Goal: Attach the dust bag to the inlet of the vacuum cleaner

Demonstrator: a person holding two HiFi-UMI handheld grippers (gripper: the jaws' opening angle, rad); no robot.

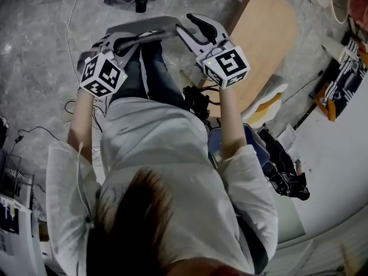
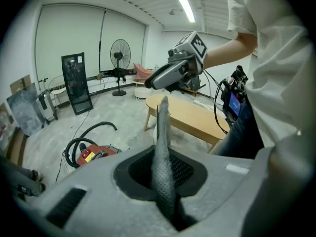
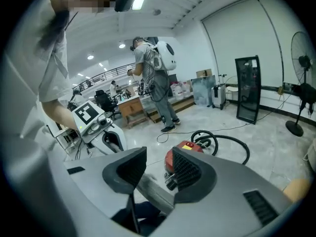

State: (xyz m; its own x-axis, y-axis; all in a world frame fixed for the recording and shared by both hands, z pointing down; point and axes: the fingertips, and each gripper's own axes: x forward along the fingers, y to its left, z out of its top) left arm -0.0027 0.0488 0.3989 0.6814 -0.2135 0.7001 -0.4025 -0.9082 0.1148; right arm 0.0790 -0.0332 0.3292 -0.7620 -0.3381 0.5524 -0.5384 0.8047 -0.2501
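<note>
Left tongs (image 2: pixel 165 174) are clamped on the grey bag (image 1: pixel 152 23), which hangs at top centre of the head view. Right tongs (image 3: pixel 159 162) stand apart, with a strip of bag low between them, unpinched. The red vacuum (image 3: pixel 190 151) sits on the floor (image 3: pixel 256 132) beyond.

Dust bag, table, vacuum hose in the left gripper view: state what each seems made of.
Dust bag: likely grey non-woven cloth, matt, dimpled, bending limply. Table: pale wood or veneer, smooth, with a light sheen. Hose: black, probably flexible plastic or rubber, as it lies in loops.
</note>
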